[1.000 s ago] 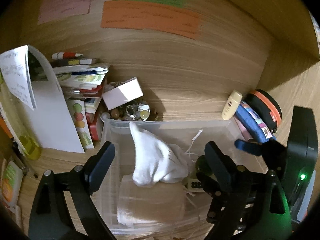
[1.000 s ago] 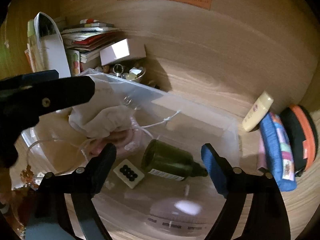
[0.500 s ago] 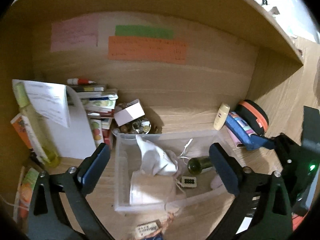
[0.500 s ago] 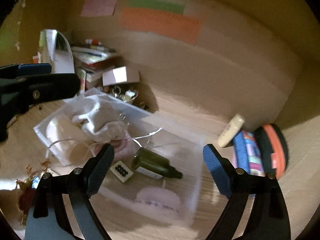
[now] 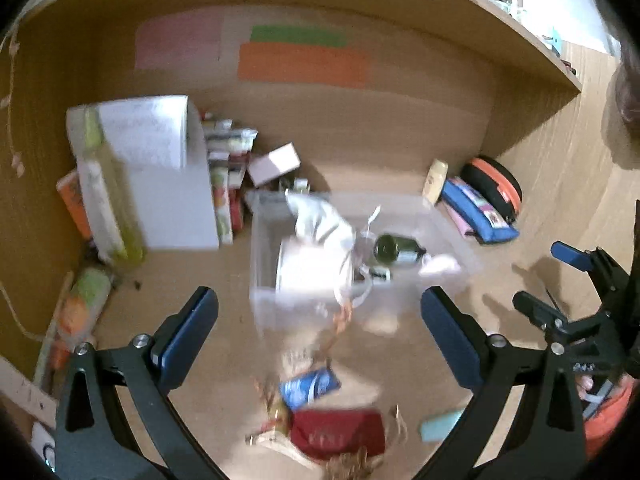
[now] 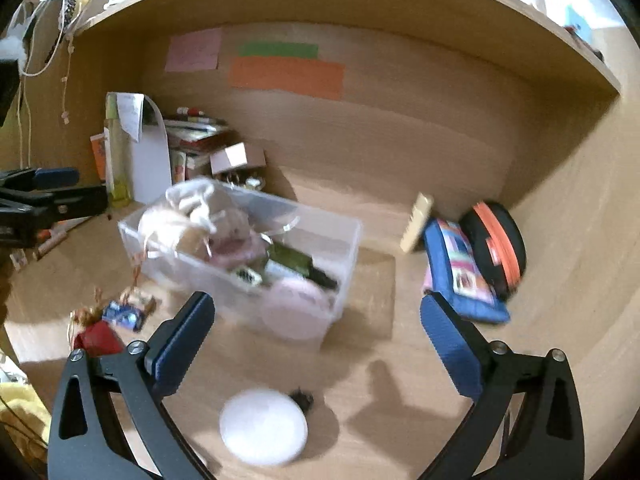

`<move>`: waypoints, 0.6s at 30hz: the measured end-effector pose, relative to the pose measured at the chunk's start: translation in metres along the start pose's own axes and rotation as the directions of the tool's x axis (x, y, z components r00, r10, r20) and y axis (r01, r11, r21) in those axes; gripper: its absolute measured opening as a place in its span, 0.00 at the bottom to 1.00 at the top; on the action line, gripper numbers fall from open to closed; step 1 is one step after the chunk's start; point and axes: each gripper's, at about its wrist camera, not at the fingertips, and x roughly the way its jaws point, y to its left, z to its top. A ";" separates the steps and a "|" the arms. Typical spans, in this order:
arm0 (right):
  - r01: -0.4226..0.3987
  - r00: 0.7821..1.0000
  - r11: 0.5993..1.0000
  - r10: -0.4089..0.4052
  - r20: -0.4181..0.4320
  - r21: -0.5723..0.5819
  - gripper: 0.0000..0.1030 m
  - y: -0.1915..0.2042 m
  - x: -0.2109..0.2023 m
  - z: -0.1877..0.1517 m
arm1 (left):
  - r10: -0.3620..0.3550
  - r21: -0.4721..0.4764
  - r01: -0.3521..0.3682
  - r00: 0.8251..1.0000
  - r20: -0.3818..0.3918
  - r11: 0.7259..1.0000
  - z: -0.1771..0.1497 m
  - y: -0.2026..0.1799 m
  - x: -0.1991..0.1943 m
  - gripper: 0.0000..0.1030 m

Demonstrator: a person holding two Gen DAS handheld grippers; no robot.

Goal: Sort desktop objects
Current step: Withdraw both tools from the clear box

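A clear plastic bin (image 5: 448,232) (image 6: 344,256) stands mid-desk. It holds a white cloth (image 5: 324,228) (image 6: 192,208), a dark green bottle (image 5: 396,246) (image 6: 296,258) and small items. My left gripper (image 5: 320,336) is open and empty, pulled back in front of the bin. My right gripper (image 6: 316,332) is open and empty, also back from the bin; it shows in the left wrist view (image 5: 576,280). A red pouch (image 5: 336,434) (image 6: 98,338) and a blue packet (image 5: 310,386) (image 6: 124,314) lie in front of the bin. A white round lid (image 6: 264,426) lies near the desk front.
Stacked books and a white paper holder (image 5: 160,184) (image 6: 148,160) stand at the back left. A blue pencil case (image 5: 476,210) (image 6: 456,276), an orange-black case (image 5: 494,182) (image 6: 496,240) and a cream tube (image 5: 436,178) (image 6: 416,224) lie at the right. Wooden walls enclose the desk.
Both grippers have pulled back and up from the bin, so more of the desk shows. Both stayed open and empty.
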 end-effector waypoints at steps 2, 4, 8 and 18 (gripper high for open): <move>0.010 1.000 1.000 -0.010 -0.012 0.004 1.00 -0.001 -0.002 -0.008 | 0.027 -0.006 -0.027 1.000 -0.011 1.000 -0.009 0.004 -0.005 1.00; 0.007 1.000 1.000 -0.007 -0.025 0.011 1.00 -0.002 -0.003 -0.017 | 0.058 -0.004 -0.058 0.998 -0.026 0.998 -0.018 0.008 -0.007 1.00; -0.015 0.997 0.999 0.019 -0.075 0.052 1.00 -0.006 0.002 -0.036 | 0.095 0.014 -0.094 0.993 -0.066 0.995 -0.040 0.013 -0.006 1.00; -0.005 0.978 0.997 0.021 -0.208 0.075 1.00 0.001 0.021 -0.076 | 0.083 -0.003 -0.084 0.984 -0.160 0.996 -0.087 0.039 0.007 1.00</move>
